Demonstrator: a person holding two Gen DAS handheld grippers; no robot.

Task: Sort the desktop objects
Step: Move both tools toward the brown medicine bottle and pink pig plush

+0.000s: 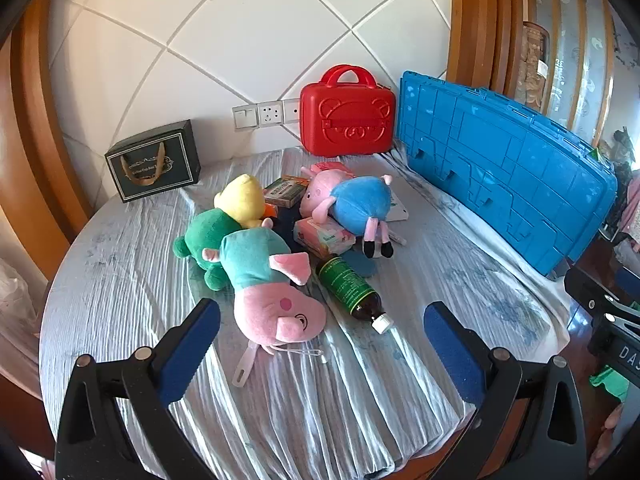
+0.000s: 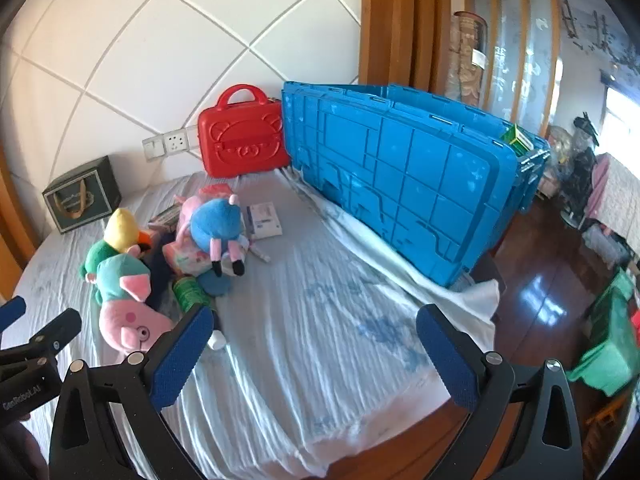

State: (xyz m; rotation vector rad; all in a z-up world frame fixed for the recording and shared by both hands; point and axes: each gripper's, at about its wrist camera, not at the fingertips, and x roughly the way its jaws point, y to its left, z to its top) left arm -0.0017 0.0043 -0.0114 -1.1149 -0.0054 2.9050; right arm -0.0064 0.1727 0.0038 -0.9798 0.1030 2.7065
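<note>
Both grippers hover over the near edge of the table, jaws spread wide, nothing between the pads. Left gripper (image 1: 322,334) points down at the toy pile; right gripper (image 2: 314,344) sits further right, over bare cloth (image 2: 320,320).

Left wrist view: the pig in teal (image 1: 272,292) lies head toward the camera, its snout just ahead of the gap between the fingers, nearer the left finger (image 1: 192,344). A small white spoon-like handle (image 1: 245,364) pokes out under the pig's head, inside the gap but not touched. The bottle (image 1: 352,288) — brown, green label, white cap — lies on its side right of the pig, cap toward the right finger (image 1: 452,348), apart from it.

Behind these: green plush (image 1: 204,240) and yellow plush (image 1: 242,198) on the left, a tissue pack (image 1: 324,236) in the middle with the pig in blue (image 1: 356,204) lying over it, a small box (image 1: 286,192) further back.

Right wrist view: the whole pile lies left of the fingers; the left finger (image 2: 182,356) hides part of the bottle. A white packet (image 2: 264,220) lies flat right of the blue pig.

Far edge — gift bag (image 1: 154,160) at left, red case (image 1: 347,114) upright against the wall, blue crate (image 1: 508,168) on its side along the right.
</note>
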